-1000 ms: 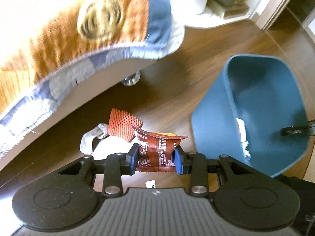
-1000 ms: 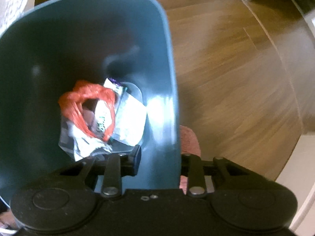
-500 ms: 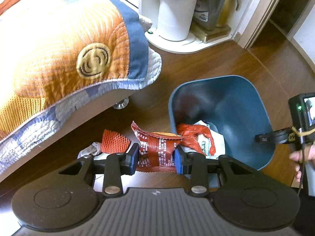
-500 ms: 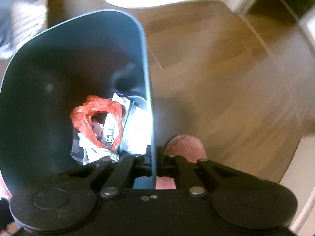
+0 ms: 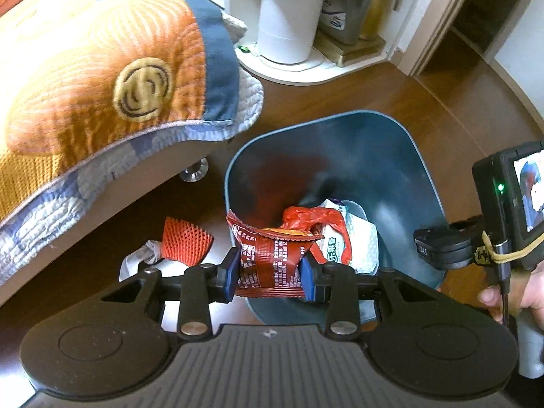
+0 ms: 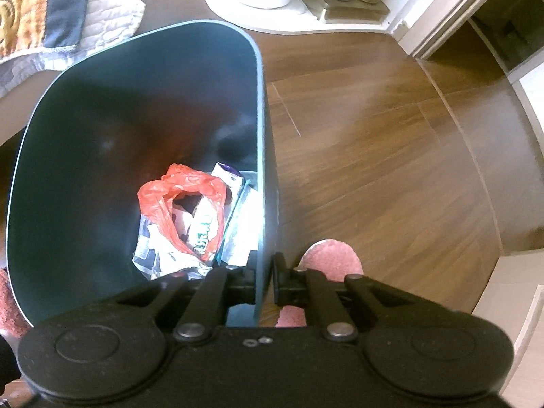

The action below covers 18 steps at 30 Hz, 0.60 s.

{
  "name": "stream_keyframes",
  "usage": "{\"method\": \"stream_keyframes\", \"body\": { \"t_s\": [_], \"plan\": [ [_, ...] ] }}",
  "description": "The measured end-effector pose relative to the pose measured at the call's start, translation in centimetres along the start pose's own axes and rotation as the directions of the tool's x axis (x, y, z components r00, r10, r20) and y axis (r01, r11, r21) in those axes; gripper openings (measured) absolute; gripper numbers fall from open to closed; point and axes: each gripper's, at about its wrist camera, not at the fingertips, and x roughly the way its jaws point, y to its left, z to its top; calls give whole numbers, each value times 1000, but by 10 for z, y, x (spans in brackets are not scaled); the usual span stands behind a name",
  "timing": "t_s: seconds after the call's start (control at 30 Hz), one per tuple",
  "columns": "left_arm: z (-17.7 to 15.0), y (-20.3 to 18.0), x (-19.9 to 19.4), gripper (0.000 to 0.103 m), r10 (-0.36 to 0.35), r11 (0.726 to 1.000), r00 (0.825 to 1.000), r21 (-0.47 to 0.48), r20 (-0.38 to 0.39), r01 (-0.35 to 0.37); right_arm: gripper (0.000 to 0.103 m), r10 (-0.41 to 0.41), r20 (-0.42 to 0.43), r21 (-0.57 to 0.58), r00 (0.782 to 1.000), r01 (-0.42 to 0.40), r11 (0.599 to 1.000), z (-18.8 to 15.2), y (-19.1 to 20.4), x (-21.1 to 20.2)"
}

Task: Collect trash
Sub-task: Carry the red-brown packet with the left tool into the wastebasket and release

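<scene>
Left gripper clenched on a dark red snack wrapper, blue pads pressing both sides of it. I hold the wrapper over the near rim of the blue trash bin, its top edge crumpled and leaning toward the bin's opening.

Right gripper pinched onto the bin's right wall, one finger inside, one outside, rim between them. From the left wrist view, my right hand shows just right of the bin, wrapped round the handle.

Inside the bin, at the bottom toward the right wall: a red plastic bag, a white packet with green print partly inside the bag's loop, crumpled white paper, and a small white and purple carton.

Left of the bin, on the wood floor: an orange foam net touching some white wadded material. Beyond those, a bed with an orange and blue quilt overhangs the floor. Behind the bin, a white cylinder stands on a white base. Something pink sits on the floor just right of the bin, below my right gripper; I cannot tell what it is.
</scene>
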Motion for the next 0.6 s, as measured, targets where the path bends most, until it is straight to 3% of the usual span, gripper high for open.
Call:
{"method": "stream_keyframes", "body": {
  "t_s": [0.6],
  "plan": [
    [-13,-48,62,37,-9,987,995,160,-96,25,9,15,48,-49,999,-13,999,-1,12,-5]
  ]
}}
